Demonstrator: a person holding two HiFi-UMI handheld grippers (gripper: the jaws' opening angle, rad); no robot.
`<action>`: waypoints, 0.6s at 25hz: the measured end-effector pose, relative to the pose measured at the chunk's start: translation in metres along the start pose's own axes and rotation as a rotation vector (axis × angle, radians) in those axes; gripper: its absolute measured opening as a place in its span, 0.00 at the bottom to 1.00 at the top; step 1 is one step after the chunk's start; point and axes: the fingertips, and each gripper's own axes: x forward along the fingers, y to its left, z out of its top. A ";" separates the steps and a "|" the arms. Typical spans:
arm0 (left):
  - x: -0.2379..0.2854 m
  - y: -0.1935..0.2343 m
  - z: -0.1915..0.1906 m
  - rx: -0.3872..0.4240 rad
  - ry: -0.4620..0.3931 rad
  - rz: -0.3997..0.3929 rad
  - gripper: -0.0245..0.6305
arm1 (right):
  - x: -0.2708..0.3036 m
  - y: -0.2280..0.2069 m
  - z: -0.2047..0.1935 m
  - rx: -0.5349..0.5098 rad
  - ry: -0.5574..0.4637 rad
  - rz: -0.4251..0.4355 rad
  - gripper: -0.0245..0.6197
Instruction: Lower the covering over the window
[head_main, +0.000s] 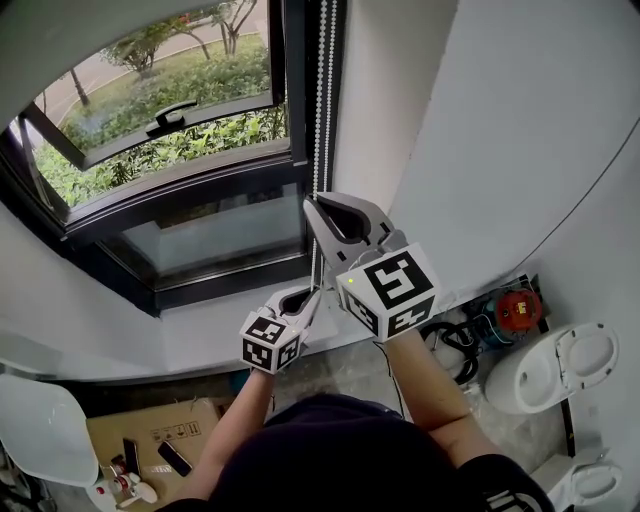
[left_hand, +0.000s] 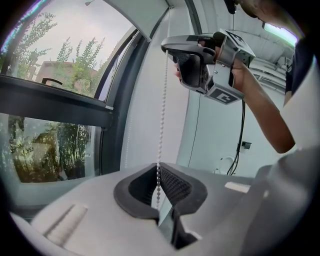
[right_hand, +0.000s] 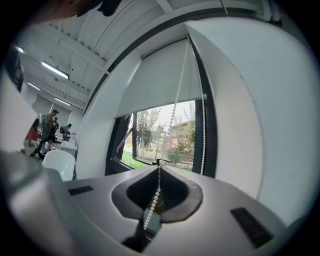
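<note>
Right gripper (head_main: 316, 206) and lower left gripper (head_main: 314, 293) both clamp the bead chain (head_main: 320, 100), seemingly one strand; jerking could slip it.

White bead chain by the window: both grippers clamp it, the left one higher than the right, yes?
No. Both clamp the white bead chain, but the right gripper is higher than the left gripper; the left gripper view shows it.

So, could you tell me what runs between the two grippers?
Only the bead chain; the left gripper view shows it running from the left gripper up to the right gripper.
</note>
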 end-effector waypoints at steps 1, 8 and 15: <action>0.001 -0.001 -0.004 0.005 0.016 -0.002 0.07 | 0.001 0.001 -0.004 0.001 0.009 0.001 0.06; 0.004 0.004 -0.045 -0.020 0.114 -0.010 0.07 | 0.006 0.009 -0.044 0.023 0.086 0.011 0.06; 0.002 0.012 -0.066 -0.090 0.131 0.001 0.07 | 0.008 0.008 -0.069 0.053 0.112 0.004 0.06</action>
